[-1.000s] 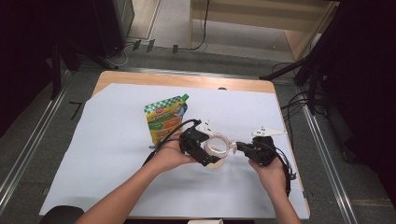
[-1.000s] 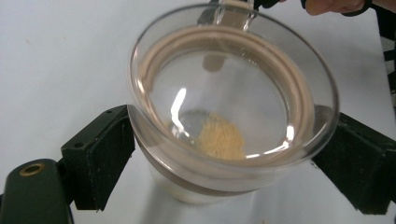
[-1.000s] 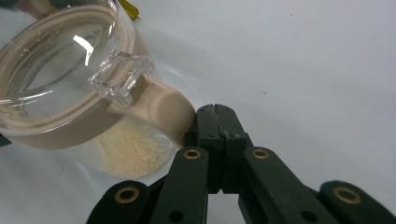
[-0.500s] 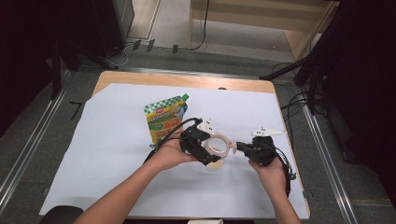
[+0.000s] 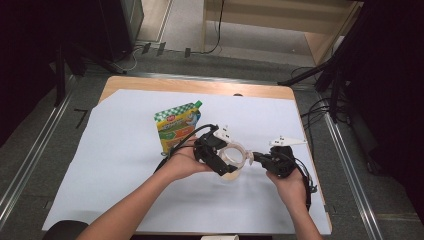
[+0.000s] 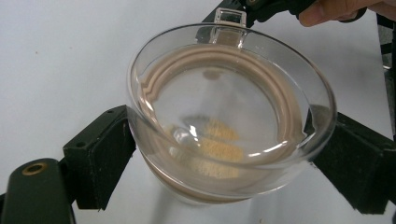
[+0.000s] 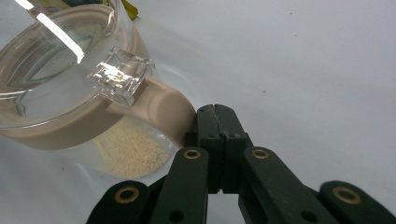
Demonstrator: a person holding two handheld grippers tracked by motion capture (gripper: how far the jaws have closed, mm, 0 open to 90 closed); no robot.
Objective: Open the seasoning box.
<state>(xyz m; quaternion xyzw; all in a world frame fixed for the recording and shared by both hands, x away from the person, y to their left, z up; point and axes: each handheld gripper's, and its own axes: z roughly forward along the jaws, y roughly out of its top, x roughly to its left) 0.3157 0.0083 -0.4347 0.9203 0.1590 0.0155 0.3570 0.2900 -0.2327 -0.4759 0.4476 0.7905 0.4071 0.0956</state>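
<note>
White sheet [image 5: 115, 165] covering the wooden tabletop [image 5: 150, 84], grey floor around, a colourful pouch [image 5: 177, 126] toward the far edge, and near the middle the left gripper [image 6: 224, 154] clamps the clear lidded container [image 6: 229, 116] while the right gripper [image 7: 217, 112], jaws closed, touches its beige tab [image 7: 163, 107].

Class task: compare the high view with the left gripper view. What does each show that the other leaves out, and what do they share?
High view alone: the green snack pouch and the wooden table edge. Left gripper view alone: pale grains inside the clear container, which the left gripper clamps by its sides. Shared: the container, white sheet and closed right gripper.
</note>
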